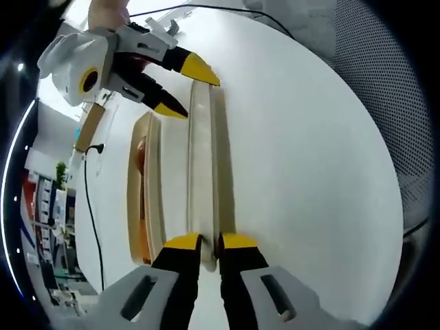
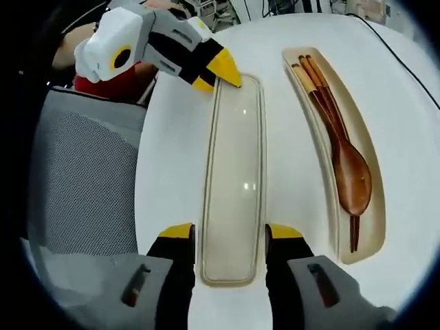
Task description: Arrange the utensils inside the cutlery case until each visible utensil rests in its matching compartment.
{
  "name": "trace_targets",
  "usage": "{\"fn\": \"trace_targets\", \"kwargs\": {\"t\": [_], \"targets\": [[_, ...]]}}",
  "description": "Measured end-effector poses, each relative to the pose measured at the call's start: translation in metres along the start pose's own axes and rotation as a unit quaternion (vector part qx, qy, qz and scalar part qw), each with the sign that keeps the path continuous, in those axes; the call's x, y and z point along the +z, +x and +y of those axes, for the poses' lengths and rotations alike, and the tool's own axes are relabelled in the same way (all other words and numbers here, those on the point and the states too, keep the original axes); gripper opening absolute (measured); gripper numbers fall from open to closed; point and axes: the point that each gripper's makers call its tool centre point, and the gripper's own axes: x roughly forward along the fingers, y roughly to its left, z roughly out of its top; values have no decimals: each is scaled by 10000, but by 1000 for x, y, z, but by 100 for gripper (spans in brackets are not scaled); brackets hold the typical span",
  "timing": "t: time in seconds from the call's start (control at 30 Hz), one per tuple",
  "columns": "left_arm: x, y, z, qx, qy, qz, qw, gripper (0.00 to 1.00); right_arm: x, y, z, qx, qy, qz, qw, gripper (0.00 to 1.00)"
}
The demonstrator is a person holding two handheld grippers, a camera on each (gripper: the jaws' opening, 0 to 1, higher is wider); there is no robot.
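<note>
A clear, long cutlery case lid lies flat on the white table. To its right the beige case base holds a wooden spoon and dark chopsticks. My right gripper is open, its jaws straddling the lid's near end. My left gripper is shut on the lid's far end. In the left gripper view, my left gripper pinches the lid by its end. The base lies to the lid's left, and the right gripper stands open at the lid's other end.
A grey mesh chair stands at the table's edge beside the lid and also appears as the chair. A black cable runs over the table past the base. A person in red is behind the left gripper.
</note>
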Motion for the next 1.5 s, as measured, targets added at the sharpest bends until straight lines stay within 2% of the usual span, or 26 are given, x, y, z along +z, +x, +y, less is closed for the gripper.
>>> {"fn": "trace_targets", "kwargs": {"t": [0.23, 0.33, 0.37, 0.43, 0.63, 0.77, 0.8, 0.83, 0.93, 1.0, 1.1, 1.13, 1.17, 1.4, 1.47, 1.5], "targets": [[2, -1, 2, -12, 42, 7, 10000, 8, 2, -13, 1, -399, -240, -134, 9988, 43], [8, -3, 6, 5, -129, -72, 9999, 6, 2, -19, -6, -798, -382, -241, 9958, 44], [8, -3, 6, 10, -111, -77, 9999, 6, 2, -19, -4, -825, -362, -286, 9955, 44], [8, -3, 6, 14, -96, -67, 9999, 5, 0, -22, -9, -1151, -512, -296, 9916, 42], [9, -5, 7, 12, -159, -70, 9998, 4, -5, -22, 5, -1255, -456, -548, 9895, 41], [9, -6, 6, -13, -201, -64, 9998, 4, -8, -19, 9, -1549, -580, -608, 9844, 39], [9, -6, 6, -20, -223, -62, 9997, 4, -8, -19, 8, -1674, -621, -610, 9820, 38], [9, -6, 5, -32, -241, -54, 9997, 4, -11, -20, 4, -1944, -786, -490, 9765, 38], [10, -7, 4, -76, -305, -46, 9995, 4, -8, -17, 5, -2343, -1264, -408, 9630, 38], [11, -9, 3, -104, -345, -35, 9993, 4, -7, -16, 5, -2542, -1380, -375, 9565, 36], [11, -9, 2, -136, -420, -29, 9990, 4, -8, -17, -1, -2990, -1570, -282, 9408, 33], [11, -9, 1, -140, -430, -28, 9990, 4, -7, -17, -1, -3041, -1587, -299, 9389, 32], [11, -9, 1, -146, -435, -27, 9989, 4, -5, -20, -5, -3251, -1567, -343, 9320, 30], [14, -12, -1, -283, -733, -44, 9969, 4, 0, -22, -5, -3515, -1542, -490, 9221, 19], [14, -12, -2, -311, -778, -44, 9965, 4, -1, -21, -4, -3497, -1412, -556, 9245, 21], [14, -13, -2, -323, -776, -41, 9964, 4, -1, -22, -6, -3578, -1436, -553, 9210, 21]]}}
